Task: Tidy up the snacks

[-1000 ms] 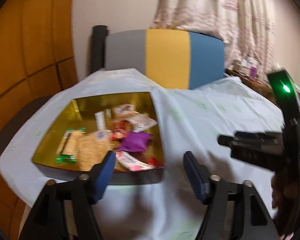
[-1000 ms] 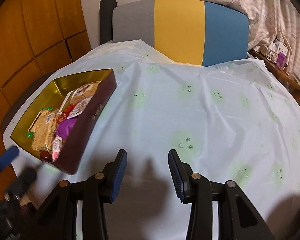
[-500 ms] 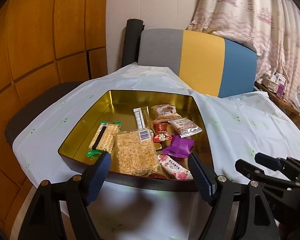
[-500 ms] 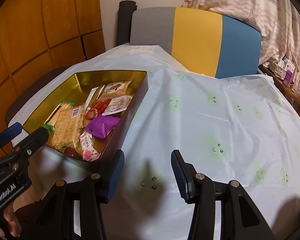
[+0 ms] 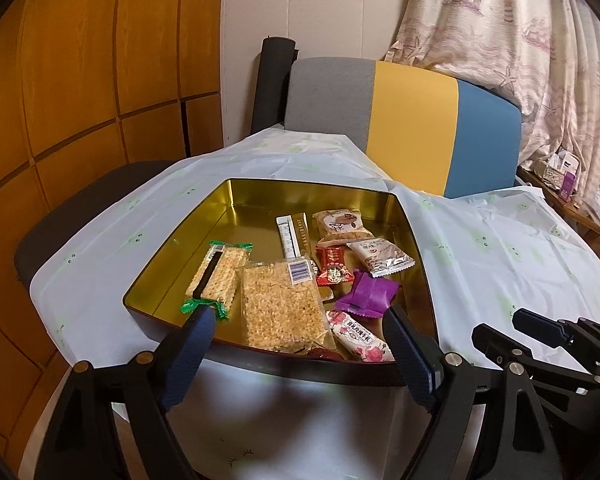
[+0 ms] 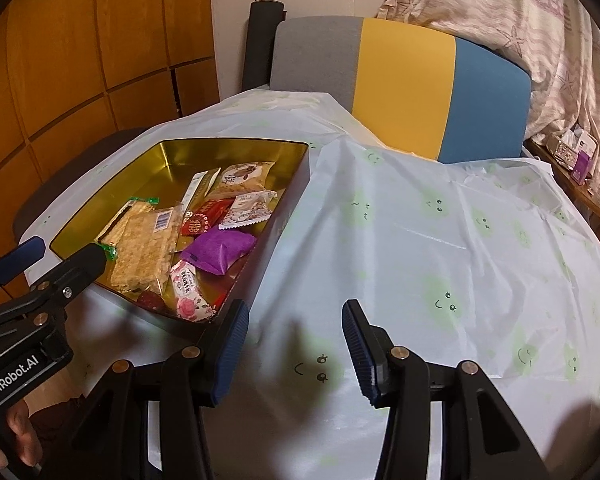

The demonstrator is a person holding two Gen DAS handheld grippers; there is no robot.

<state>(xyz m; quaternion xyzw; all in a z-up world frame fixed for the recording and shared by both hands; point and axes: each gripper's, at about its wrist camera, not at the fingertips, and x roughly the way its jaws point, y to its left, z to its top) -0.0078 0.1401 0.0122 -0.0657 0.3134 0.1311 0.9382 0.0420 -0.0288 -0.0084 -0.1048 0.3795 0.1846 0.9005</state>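
Note:
A gold-lined tin tray (image 5: pixel 236 204) (image 6: pixel 172 152) sits on the left of the table and holds several snacks: a large rice cracker pack (image 5: pixel 280 308) (image 6: pixel 144 248), a purple packet (image 5: pixel 370 294) (image 6: pixel 220 250), a red candy (image 5: pixel 334 268), a pink floral bar (image 5: pixel 358 336) (image 6: pixel 188 296) and a green-ended cracker pack (image 5: pixel 216 276). My left gripper (image 5: pixel 296 344) is open and empty at the tray's near rim; it also shows in the right wrist view (image 6: pixel 56 258). My right gripper (image 6: pixel 294 344) is open and empty over the bare tablecloth right of the tray; it also shows in the left wrist view (image 5: pixel 520 330).
A pale tablecloth with green smiley faces (image 6: pixel 440 220) covers the round table. A grey, yellow and blue chair back (image 5: pixel 404 120) stands behind it. Wooden panelling (image 5: pixel 80 80) is at the left, a curtain (image 5: pixel 520 40) and a cluttered side shelf (image 5: pixel 560 172) at the right.
Both grippers have swung left and closer to the tray, which now fills more of each view. Both jaws stay open and empty.

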